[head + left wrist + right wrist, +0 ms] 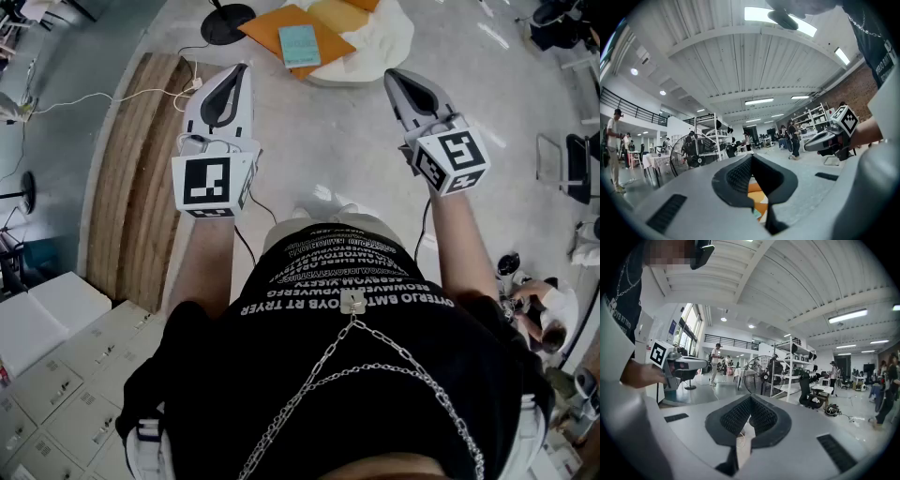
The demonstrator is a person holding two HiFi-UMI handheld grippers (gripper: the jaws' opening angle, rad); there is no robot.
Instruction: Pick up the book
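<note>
Book, teal, lies flat on an orange sheet. The sheet rests on a white cushion on the floor, and the book sits at the cushion's left edge, well apart from both grippers.

Surroundings: a black round stand base is just left of the sheet. A white cable runs across the floor to a wood strip on the left. Grey cabinets stand at the near left corner. A fan and open shelving stand farther down the room. Only bare floor lies between the gripper tips and the cushion.

Pose: the person stands upright with both forearms stretched forward, side by side and apart. Left gripper points ahead towards the sheet, its tip near the strip's right edge. Its jaws are pressed together and hold nothing; orange and a little teal show through the slot below the pads. Right gripper points ahead towards the cushion's right side. Its jaws are also pressed together and hold nothing, with floor showing through the slot.
</note>
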